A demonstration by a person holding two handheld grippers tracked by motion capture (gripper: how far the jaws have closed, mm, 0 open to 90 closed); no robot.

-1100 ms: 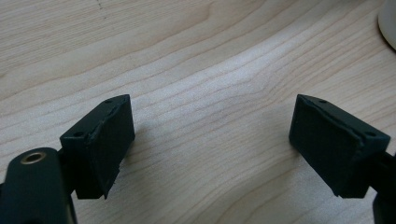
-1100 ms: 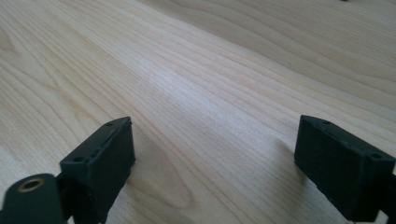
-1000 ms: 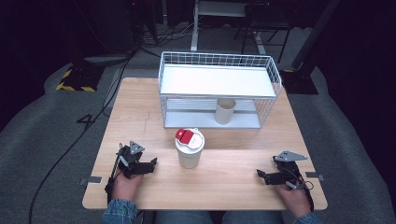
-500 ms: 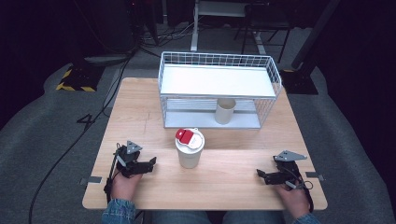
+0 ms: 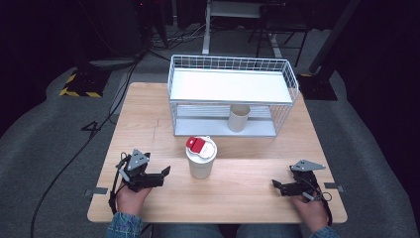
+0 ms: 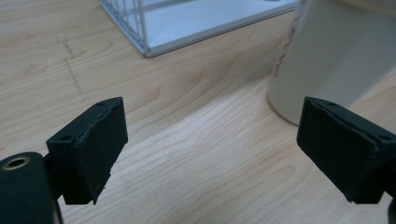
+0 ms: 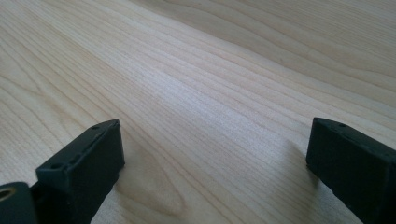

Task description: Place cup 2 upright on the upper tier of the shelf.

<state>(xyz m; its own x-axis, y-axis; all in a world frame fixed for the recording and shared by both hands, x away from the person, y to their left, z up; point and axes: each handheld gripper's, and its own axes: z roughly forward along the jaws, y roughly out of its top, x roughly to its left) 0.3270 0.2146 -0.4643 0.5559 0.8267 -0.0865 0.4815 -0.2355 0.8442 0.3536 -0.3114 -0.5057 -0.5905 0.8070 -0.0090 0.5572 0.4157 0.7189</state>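
The left hand-held gripper (image 5: 166,171) has just been opening, nothing between its jaws, the lidded cup (image 5: 201,157) near at its 2 o'clock. The right hand-held gripper (image 5: 275,185) gapes empty over the bench (image 5: 237,191).

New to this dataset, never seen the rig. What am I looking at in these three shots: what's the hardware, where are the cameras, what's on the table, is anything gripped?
No robot here: a person sits at a light wooden table with a two-jaw hand-held gripper in each hand. The high view looks down from above the person's side. It shows the left hand-held gripper and the right hand-held gripper.

The other two pictures come from cameras riding on the grippers, looking along their black jaws.

On the table stand a white paper cup with a white lid and red tab and a white wire rack with a shelf, with a small plain white cup under the shelf.

Nothing is held. The left jaws have just been opening, with the lidded cup just ahead of them; the right jaws stand open over bare wood.
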